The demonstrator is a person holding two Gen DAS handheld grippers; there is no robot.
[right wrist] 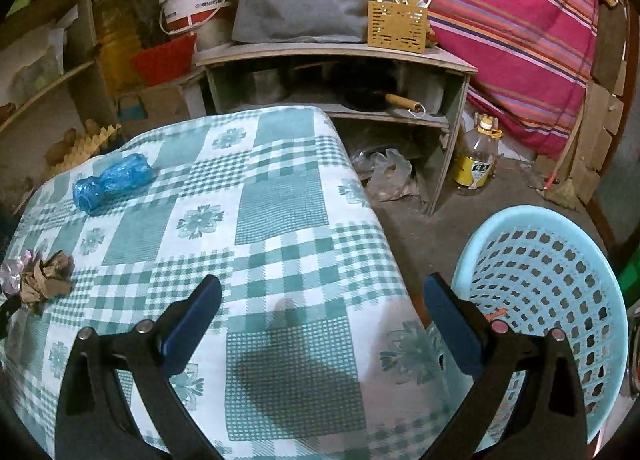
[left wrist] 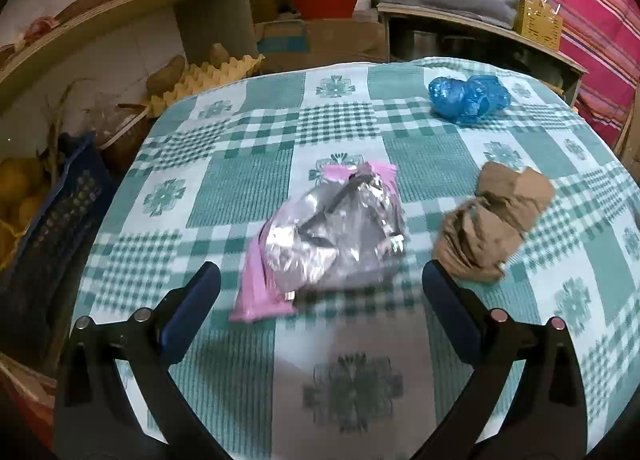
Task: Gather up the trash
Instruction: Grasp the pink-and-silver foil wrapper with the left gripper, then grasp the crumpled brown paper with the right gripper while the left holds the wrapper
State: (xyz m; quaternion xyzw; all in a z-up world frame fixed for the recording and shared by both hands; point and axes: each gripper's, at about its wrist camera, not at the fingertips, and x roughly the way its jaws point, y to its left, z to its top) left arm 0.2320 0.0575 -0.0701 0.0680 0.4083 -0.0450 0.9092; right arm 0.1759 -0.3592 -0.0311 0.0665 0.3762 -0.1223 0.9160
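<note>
Left hand-held gripper (left wrist: 320, 284) hangs wide open, lined up on the crumpled foil wrapper (left wrist: 332, 236) mid-frame on the tabletop (left wrist: 248, 188). Looks like the reach step; next it needs to drop and pinch. Right hand-held gripper (right wrist: 322, 300), open and empty, sits beside the blue basket (right wrist: 560, 256) at lower right.

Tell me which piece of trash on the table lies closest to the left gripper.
The silver foil wrapper, with pink plastic under it, right ahead of the open jaws. The brown paper wad lies off to the right; the blue plastic bag is farthest.
</note>
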